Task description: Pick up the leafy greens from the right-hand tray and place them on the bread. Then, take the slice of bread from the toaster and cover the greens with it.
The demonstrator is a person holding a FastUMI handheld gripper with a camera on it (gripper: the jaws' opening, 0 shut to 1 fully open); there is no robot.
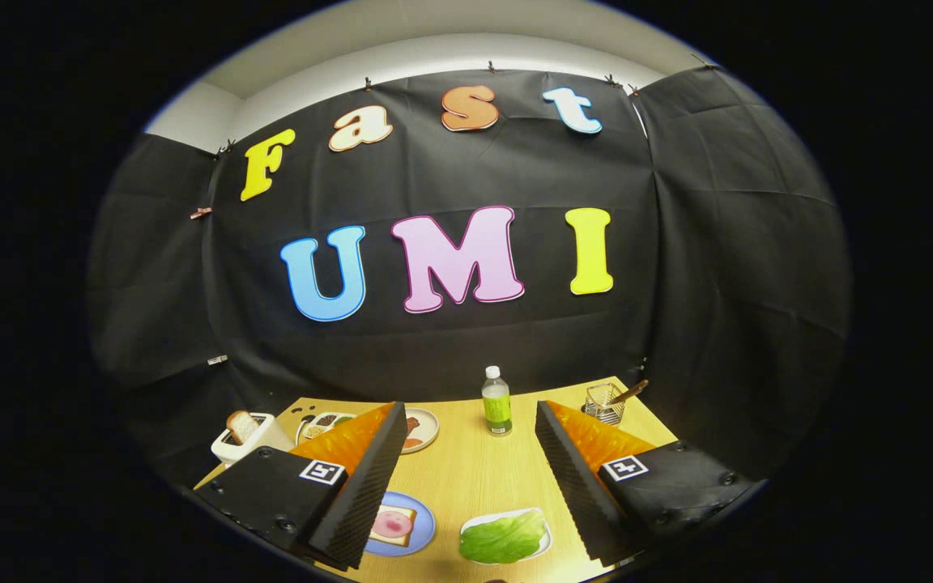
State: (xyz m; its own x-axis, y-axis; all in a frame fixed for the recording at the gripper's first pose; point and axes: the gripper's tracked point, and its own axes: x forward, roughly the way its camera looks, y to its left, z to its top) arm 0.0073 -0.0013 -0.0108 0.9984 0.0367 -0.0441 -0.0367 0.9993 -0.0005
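Green leafy greens (504,537) are seen lying on a white tray (546,541) on the wooden table (466,470), between the fingers of the gripper (467,484), which are held wide apart and grip nothing. Just beside it, bread (393,525) topped with ham is set on a blue plate (424,530). Farther off, a slice of bread (241,426) is held upright in the white toaster (252,444), and a bottle (496,402) is stood near the wall.

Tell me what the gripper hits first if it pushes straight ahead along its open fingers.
Probably the green bottle: it stands upright beyond the open gripper, roughly in line with the gap. The leafy greens lie lower, between the fingers, likely under that path. Depth is hard to judge.
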